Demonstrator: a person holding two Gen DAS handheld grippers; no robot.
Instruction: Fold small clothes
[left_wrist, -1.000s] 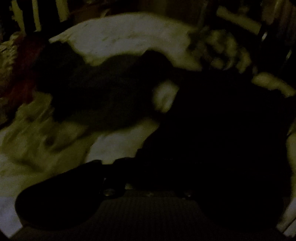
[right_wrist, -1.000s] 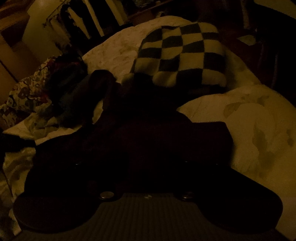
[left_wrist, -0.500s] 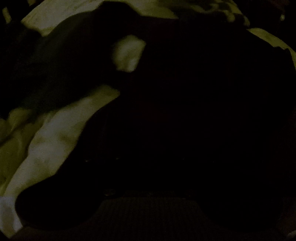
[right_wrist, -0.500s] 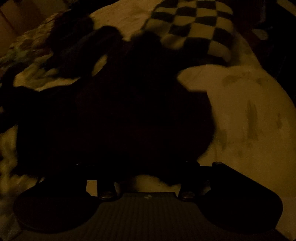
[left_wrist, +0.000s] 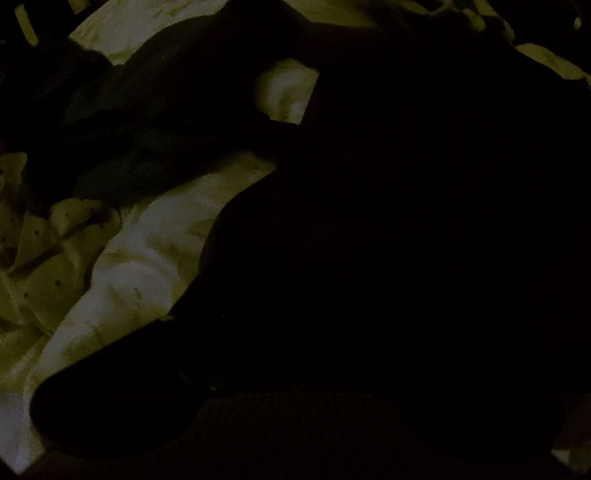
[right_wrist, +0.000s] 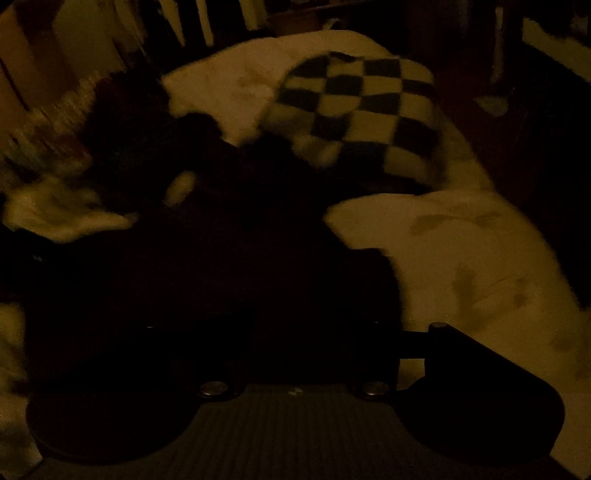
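The room is very dark. A dark garment (right_wrist: 229, 266) lies spread on a pale bed cover (right_wrist: 480, 258). In the left wrist view the same dark garment (left_wrist: 406, 221) fills most of the frame. My left gripper (left_wrist: 295, 332) is lost in the black cloth; its fingers do not show. My right gripper (right_wrist: 295, 332) sits low over the garment's near edge; its fingers merge with the dark cloth, so I cannot tell how the jaws stand.
A black-and-white checkered cloth (right_wrist: 362, 110) lies at the far side of the bed. A heap of other clothes (right_wrist: 122, 122) sits at the far left. Crumpled pale bedding (left_wrist: 110, 277) lies left of the garment. Chair slats (right_wrist: 192, 22) stand behind.
The left gripper dropped close onto the dark garment and stays there. The right gripper dipped toward the garment, then pulled back; the view is blurred with motion.
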